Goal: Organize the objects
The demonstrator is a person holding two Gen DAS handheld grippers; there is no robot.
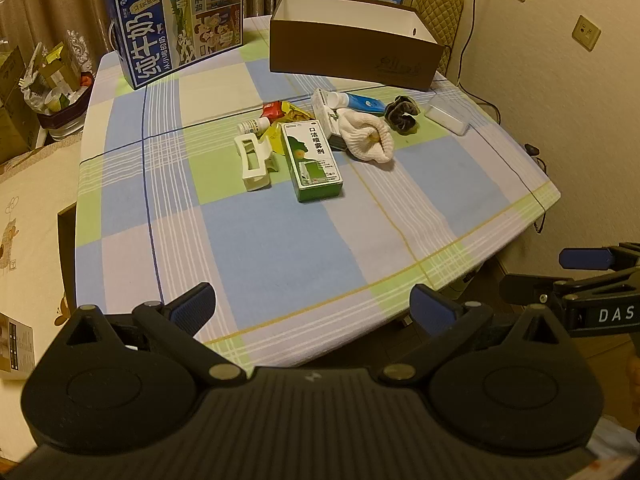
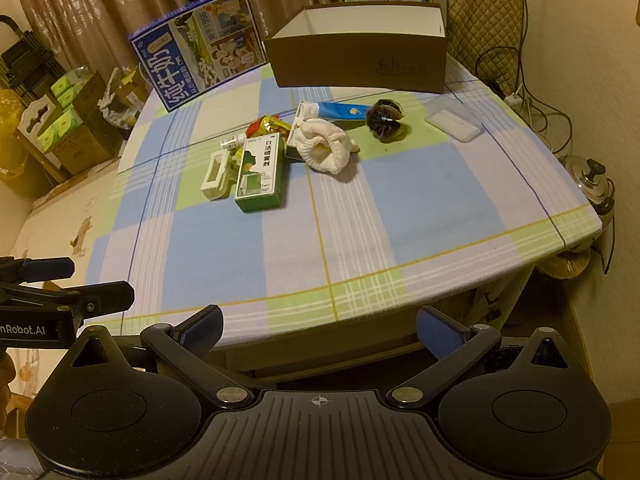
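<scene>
Your left tool [image 1: 312, 306] and your right tool [image 2: 319, 326] are both wide open and hold nothing, near the front edge of the checked surface [image 2: 420, 216]. The green box [image 1: 313, 160], white clip [image 1: 252, 162], white sock [image 2: 326, 148], blue tube [image 2: 336, 110] and what may be a dark scrunchie [image 2: 384, 119] lie bunched in the middle. The open brown box [image 1: 352, 54] sits behind them.

A white folded cloth [image 1: 366, 136] hides most of a flat white box [image 1: 325, 114]; yellow crinkled snack wrappers [image 1: 290, 114] sit partly behind a green-and-white carton [image 1: 312, 158].
</scene>
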